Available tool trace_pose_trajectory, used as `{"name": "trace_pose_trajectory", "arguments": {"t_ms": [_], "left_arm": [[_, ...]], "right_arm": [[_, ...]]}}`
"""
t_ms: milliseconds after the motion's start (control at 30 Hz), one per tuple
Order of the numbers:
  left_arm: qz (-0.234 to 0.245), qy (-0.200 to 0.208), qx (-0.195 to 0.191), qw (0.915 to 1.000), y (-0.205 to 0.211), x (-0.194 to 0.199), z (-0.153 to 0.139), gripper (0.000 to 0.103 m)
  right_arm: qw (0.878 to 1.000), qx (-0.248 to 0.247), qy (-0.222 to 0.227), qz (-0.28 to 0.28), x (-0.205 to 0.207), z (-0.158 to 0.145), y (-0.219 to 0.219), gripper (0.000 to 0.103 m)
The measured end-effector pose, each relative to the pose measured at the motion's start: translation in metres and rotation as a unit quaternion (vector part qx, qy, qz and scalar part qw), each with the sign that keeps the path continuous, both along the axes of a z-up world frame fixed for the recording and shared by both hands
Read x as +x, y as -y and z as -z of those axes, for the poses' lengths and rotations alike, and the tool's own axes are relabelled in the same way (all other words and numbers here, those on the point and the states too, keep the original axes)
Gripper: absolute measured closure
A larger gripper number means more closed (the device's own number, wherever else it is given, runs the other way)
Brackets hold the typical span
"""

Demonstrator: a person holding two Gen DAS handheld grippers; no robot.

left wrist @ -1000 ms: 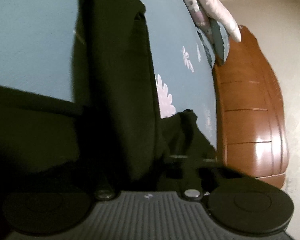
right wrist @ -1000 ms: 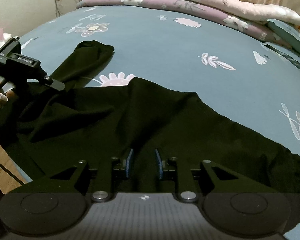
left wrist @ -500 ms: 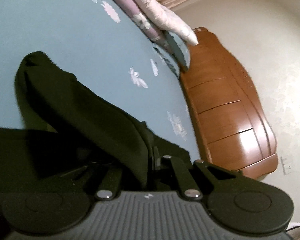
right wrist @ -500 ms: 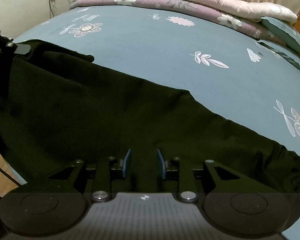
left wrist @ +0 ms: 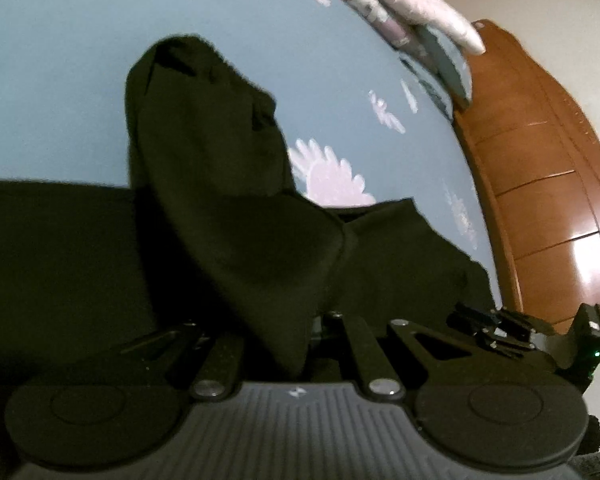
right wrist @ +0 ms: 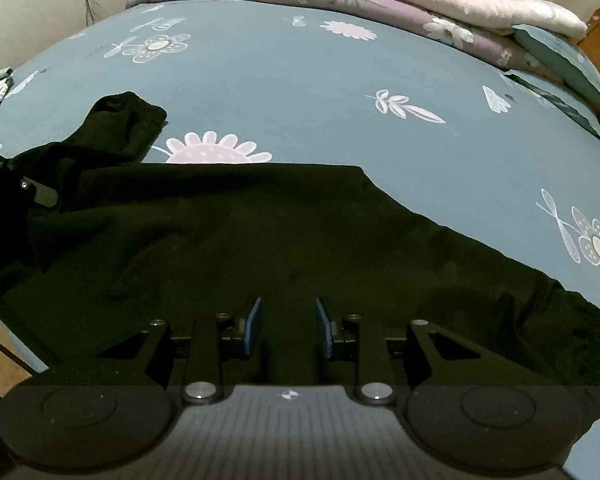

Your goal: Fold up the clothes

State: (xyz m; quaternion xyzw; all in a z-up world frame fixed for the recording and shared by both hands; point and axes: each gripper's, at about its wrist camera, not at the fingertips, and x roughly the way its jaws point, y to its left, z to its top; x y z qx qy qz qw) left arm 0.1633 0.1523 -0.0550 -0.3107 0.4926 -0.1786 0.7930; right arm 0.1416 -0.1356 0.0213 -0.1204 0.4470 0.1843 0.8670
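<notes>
The black garment (right wrist: pixel 284 240) lies spread on the bed (right wrist: pixel 300 80) — left gripper (left wrist: pixel 300 344) clenched on a lifted fold to carry it over; right gripper (right wrist: pixel 288 328), jaws parted, hovers unclamped

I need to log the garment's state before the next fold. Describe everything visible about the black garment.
The black garment is dark, soft, matte knit-like cloth, spread and rumpled across the blue floral bedsheet. A sleeve-like part runs up from the left gripper, shut on a fold of it. The right gripper has the cloth between its parted blue-padded fingers.
</notes>
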Motion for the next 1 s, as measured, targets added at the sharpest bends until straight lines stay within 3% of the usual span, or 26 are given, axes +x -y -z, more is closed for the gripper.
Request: {"name": "trace_pose_trajectory", "arguments": {"t_ms": [133,333,433,533,633,767,1000], "left_arm": [[0.005,0.041,0.009,0.9991,-0.004,-0.003,-0.016,0.098],[0.003,0.006,0.017,0.9998,-0.01,0.004,0.005,0.097],[-0.002,-0.003,0.021,0.9998,-0.012,0.002,0.01,0.088],[-0.008,-0.002,0.034,0.9994,-0.017,-0.004,0.007,0.072],[-0.015,0.0,0.044,0.9989,-0.025,-0.013,0.003,0.064],[-0.019,-0.003,0.054,0.9984,-0.028,-0.026,-0.001,0.062],[0.004,-0.005,0.061,0.9981,-0.005,-0.048,-0.001,0.054]], "right_arm": [[1.0,0.0,0.0,-0.002,0.002,0.0,0.0,0.07],[1.0,-0.003,0.0,-0.001,0.003,0.001,-0.001,0.07],[1.0,-0.005,0.001,0.001,0.002,0.001,0.0,0.064],[1.0,-0.001,0.003,0.007,0.0,-0.001,0.003,0.064],[1.0,0.007,0.007,0.013,-0.001,-0.005,0.008,0.064],[1.0,0.022,0.017,0.004,-0.007,-0.009,0.014,0.064],[0.997,0.028,0.029,-0.067,-0.029,-0.011,0.004,0.064]]}}
